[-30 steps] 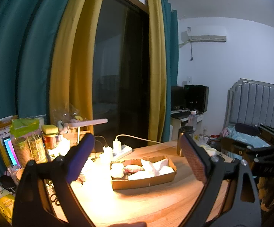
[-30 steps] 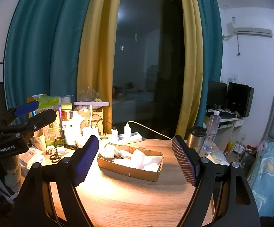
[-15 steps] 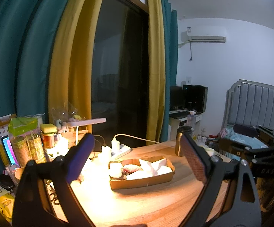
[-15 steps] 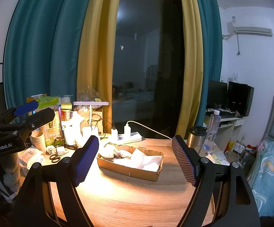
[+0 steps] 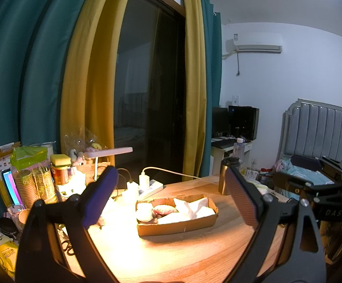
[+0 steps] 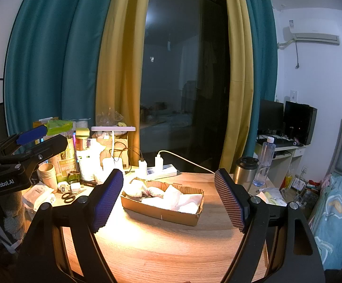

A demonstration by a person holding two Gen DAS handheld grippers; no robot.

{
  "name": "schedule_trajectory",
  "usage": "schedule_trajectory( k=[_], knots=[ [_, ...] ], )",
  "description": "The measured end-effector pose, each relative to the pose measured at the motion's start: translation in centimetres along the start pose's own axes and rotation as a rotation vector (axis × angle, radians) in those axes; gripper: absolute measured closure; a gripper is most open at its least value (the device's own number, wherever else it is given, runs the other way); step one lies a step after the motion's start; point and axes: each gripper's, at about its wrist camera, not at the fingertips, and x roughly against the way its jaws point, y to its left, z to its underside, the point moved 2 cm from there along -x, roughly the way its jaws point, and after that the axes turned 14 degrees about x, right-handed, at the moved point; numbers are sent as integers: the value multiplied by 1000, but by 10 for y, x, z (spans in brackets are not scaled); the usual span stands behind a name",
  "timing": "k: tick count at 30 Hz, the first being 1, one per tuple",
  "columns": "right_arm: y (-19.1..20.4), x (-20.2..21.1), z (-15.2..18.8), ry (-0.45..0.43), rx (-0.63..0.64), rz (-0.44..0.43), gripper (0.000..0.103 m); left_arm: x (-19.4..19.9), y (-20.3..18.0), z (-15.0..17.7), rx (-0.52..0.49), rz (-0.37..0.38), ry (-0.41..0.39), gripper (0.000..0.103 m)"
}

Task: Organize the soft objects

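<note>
A shallow cardboard box (image 5: pixel 178 225) lies on the wooden table (image 5: pixel 171 254), also in the right wrist view (image 6: pixel 161 210). It holds soft white cloths (image 5: pixel 192 208) (image 6: pixel 182 199), a pink patterned piece (image 5: pixel 163 210) and a white roll (image 5: pixel 143 212). My left gripper (image 5: pixel 171 200) is open and empty, held above the table short of the box. My right gripper (image 6: pixel 168 200) is open and empty, also short of the box. The left gripper shows at the left of the right wrist view (image 6: pixel 29 146).
A lit desk lamp (image 5: pixel 107 152), paper cups (image 5: pixel 29 187), jars, packets and scissors (image 6: pixel 70 195) crowd the table's left side. A power strip with chargers (image 5: pixel 147 186) lies behind the box. A steel flask (image 6: pixel 244 169) and water bottle (image 6: pixel 264 162) stand at the right. Curtains and a dark window are behind.
Both views have shifted only slightly; the left gripper has drifted a little back from the box. Both grippers stay open and empty.
</note>
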Motion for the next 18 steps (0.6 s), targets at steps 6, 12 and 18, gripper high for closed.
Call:
schedule_trajectory(
  k=[6,12,18],
  knots=[
    [0,0,0,0,0,0,21,0,0,0,-5,1,1,10],
    [-1,0,0,1,0,0,21,-1,0,0,-6,2,3,10],
    [0,0,0,1,0,-1,21,-1,1,0,-8,3,5,10]
  ],
)
